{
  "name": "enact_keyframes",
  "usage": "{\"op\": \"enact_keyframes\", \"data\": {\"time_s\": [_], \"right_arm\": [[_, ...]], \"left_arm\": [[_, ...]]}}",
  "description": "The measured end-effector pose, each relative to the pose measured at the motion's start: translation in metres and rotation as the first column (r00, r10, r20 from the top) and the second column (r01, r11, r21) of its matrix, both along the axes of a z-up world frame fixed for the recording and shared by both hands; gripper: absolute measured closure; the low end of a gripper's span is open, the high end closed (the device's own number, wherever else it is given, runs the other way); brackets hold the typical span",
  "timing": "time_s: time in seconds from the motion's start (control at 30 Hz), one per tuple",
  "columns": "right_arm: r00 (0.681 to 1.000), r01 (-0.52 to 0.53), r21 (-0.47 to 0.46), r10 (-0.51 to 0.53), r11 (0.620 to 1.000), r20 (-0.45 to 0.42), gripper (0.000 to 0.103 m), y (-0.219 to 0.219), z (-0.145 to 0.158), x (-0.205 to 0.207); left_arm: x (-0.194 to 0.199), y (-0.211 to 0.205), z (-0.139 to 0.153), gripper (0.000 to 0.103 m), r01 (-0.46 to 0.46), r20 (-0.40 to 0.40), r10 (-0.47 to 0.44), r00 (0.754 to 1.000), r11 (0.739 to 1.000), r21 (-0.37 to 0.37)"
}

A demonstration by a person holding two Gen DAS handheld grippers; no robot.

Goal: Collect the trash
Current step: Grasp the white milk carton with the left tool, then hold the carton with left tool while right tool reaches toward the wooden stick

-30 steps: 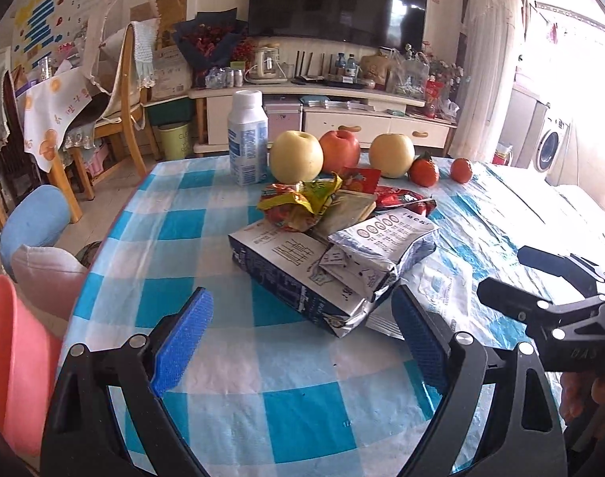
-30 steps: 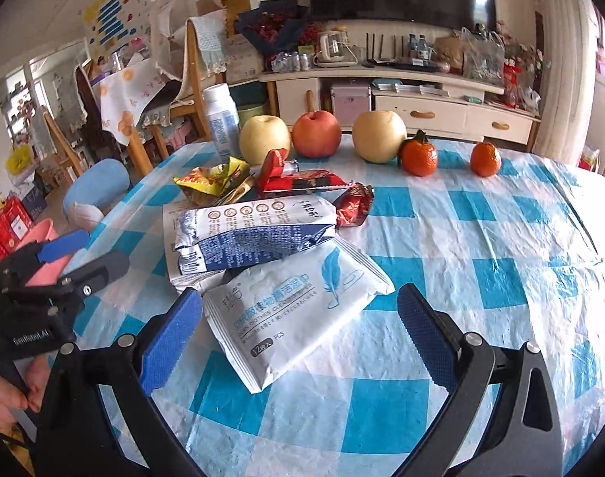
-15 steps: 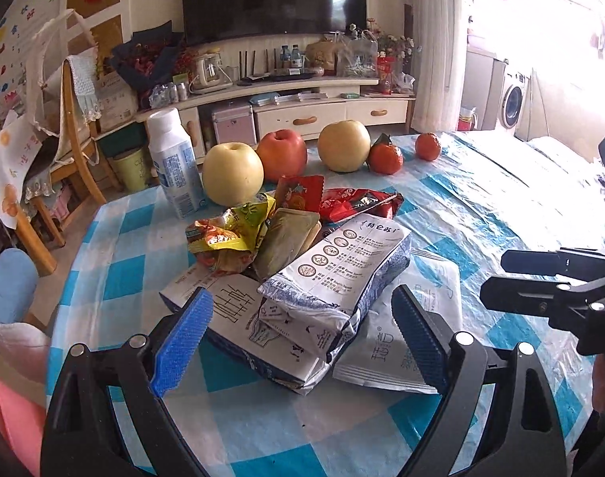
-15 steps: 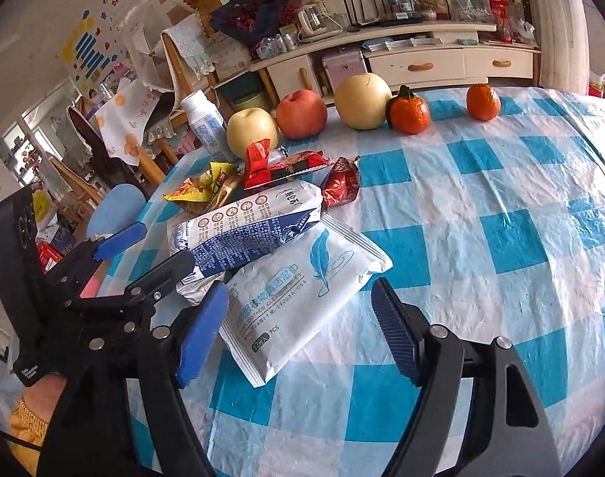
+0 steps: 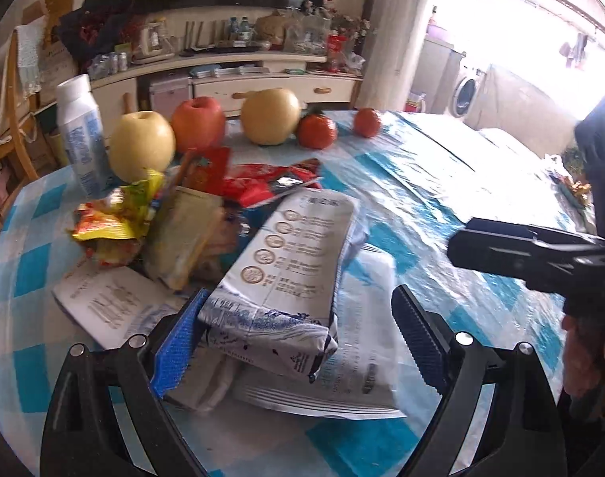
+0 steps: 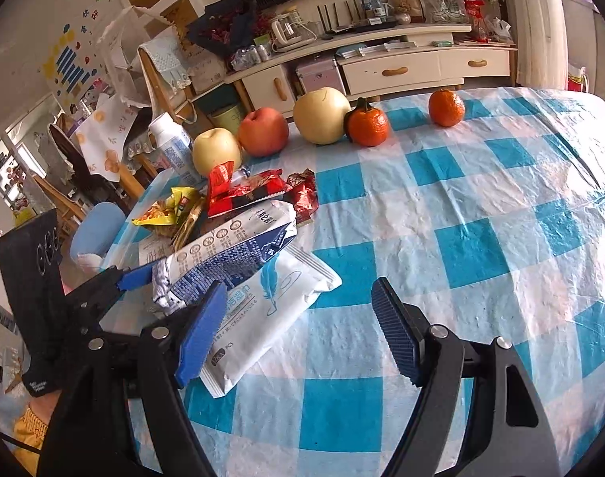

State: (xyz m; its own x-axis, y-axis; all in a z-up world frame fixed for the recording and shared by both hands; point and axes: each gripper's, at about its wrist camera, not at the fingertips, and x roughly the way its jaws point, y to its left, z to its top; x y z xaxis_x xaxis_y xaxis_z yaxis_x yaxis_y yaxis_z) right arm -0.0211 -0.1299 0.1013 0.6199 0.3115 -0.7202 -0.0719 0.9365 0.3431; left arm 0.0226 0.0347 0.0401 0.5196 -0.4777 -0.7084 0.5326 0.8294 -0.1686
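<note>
The left hand-held gripper [image 5: 294,342] stands wide around the blue-and-white pouch [image 5: 290,274], low centre of the frame on the table [image 5: 441,183]; its left pad touches the crumpled end, the right is apart. Close squarely on that end (the foil looks slippery). The right hand-held gripper [image 6: 298,326] is open, holding nothing. I count 3 apples, 2 oranges, 1 bottle [image 5: 82,131].
</note>
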Motion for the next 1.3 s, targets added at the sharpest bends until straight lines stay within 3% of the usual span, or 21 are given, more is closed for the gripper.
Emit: {"op": "enact_keyframes", "data": {"time_s": [0.13,0.23,0.37,0.63,0.7,0.77,1.0,1.3], "right_arm": [[0.999,0.040,-0.020,-0.040,0.999,0.006,0.026,-0.012,0.003,-0.001],[0.998,0.067,-0.017,-0.067,0.998,-0.006,0.017,-0.021,0.002,0.000],[0.997,0.073,-0.006,-0.073,0.997,-0.021,0.015,-0.023,-0.001,0.001],[0.996,0.082,-0.010,-0.082,0.997,-0.017,0.014,-0.021,-0.001,0.003],[0.996,0.082,-0.007,-0.082,0.997,-0.022,0.014,-0.021,-0.002,0.004],[0.997,0.079,-0.004,-0.079,0.997,-0.026,0.014,-0.020,-0.004,0.006],[0.997,0.067,-0.009,-0.067,0.998,-0.038,0.014,-0.015,-0.011,0.009],[0.996,0.012,-0.002,-0.012,1.000,-0.089,0.014,0.003,-0.028,0.013]], "left_arm": [[-0.017,-0.025,0.002,0.013,0.090,0.025,-0.090,0.996,0.996,0.009],[-0.012,-0.019,0.007,0.013,0.023,0.043,-0.023,0.999,1.000,0.006],[0.003,-0.006,0.007,0.013,-0.089,0.045,0.088,0.995,0.996,0.028],[0.003,-0.030,0.000,0.013,-0.102,0.058,0.098,0.994,0.992,0.080],[0.003,-0.033,-0.004,0.018,-0.116,0.060,0.111,0.992,0.988,0.103],[0.005,-0.036,-0.008,0.045,-0.128,0.041,0.124,0.991,0.986,0.109],[0.005,-0.028,-0.008,0.047,-0.173,0.016,0.172,0.985,0.982,0.075],[0.002,0.011,0.019,0.047,-0.271,0.044,0.270,0.962,0.963,0.001]]}}
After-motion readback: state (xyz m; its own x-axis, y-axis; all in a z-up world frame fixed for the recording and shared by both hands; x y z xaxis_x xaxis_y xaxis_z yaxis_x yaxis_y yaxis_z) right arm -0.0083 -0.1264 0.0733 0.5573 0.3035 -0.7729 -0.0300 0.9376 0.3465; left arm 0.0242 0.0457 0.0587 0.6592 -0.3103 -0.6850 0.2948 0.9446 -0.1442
